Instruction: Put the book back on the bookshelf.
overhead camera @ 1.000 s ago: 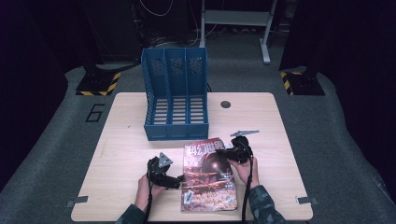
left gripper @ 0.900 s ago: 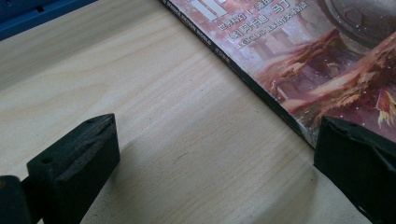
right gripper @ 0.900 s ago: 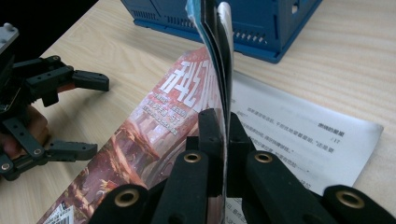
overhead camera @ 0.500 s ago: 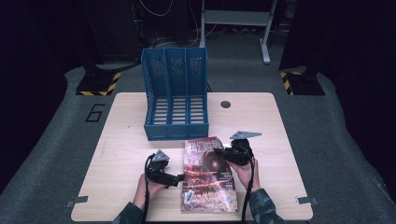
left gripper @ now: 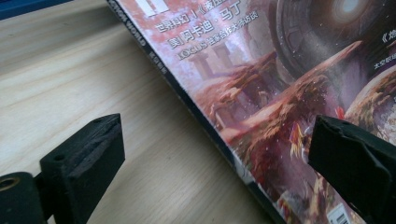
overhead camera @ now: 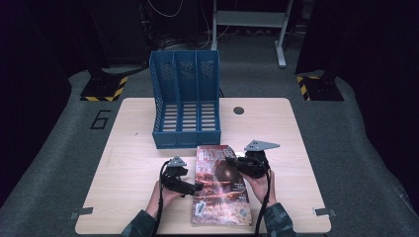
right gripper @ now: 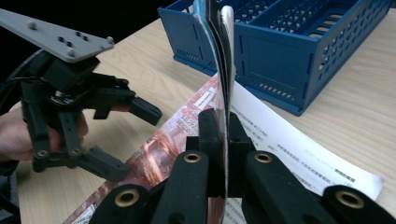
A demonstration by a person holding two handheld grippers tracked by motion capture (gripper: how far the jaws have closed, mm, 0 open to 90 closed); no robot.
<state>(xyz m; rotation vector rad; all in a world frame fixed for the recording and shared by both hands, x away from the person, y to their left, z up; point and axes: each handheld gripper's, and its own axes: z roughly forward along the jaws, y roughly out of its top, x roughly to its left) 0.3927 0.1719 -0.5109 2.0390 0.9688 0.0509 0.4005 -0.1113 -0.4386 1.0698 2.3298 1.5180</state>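
Note:
A magazine (overhead camera: 220,187) with a reddish cover lies on the wooden table (overhead camera: 128,148), in front of the blue file holder (overhead camera: 185,98). My right gripper (overhead camera: 238,165) is shut on the cover and a few pages (right gripper: 223,56) at the right edge. These stand up on edge between its jaws (right gripper: 219,126), baring a white printed page (right gripper: 299,149). My left gripper (overhead camera: 193,189) is at the magazine's left side. In the left gripper view its jaws (left gripper: 217,158) have just been closing a little. They stand wide, with the spine (left gripper: 205,126) between them untouched.
The blue file holder (right gripper: 299,51) has three slots and stands at the table's far middle. A small dark round hole (overhead camera: 239,110) sits to its right. In the right gripper view my left gripper (right gripper: 135,140) and its hand are close by at the left.
My right gripper has risen slightly with the pages it holds. The left hand has stayed about where it was.

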